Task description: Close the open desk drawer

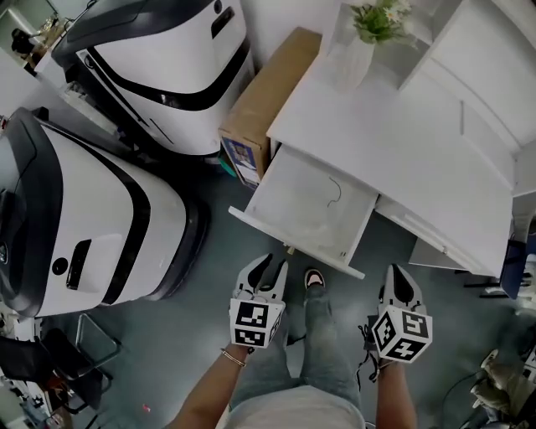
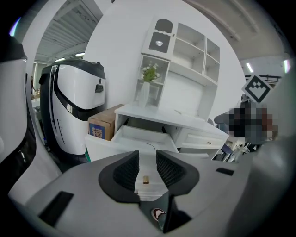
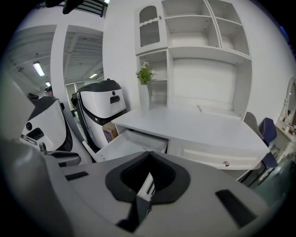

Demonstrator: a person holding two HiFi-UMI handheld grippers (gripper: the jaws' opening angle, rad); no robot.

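While the drawer (image 1: 295, 199) juts out, its front edge sits unblocked — left tongs (image 1: 270, 265) parted, right tongs (image 1: 400, 273) closed.

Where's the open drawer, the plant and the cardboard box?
open drawer (image 1: 295, 209): head view, its bare white floor.
plant (image 1: 377, 21): head view, its green leaves.
cardboard box (image 1: 272, 84): head view, its brown top.

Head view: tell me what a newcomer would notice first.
The open drawer juts from the white desk at centre, its front facing the person. Two big white-and-black machines fill the left side. Nearer the person hang the left gripper, jaws apart, and the right gripper, jaws together.
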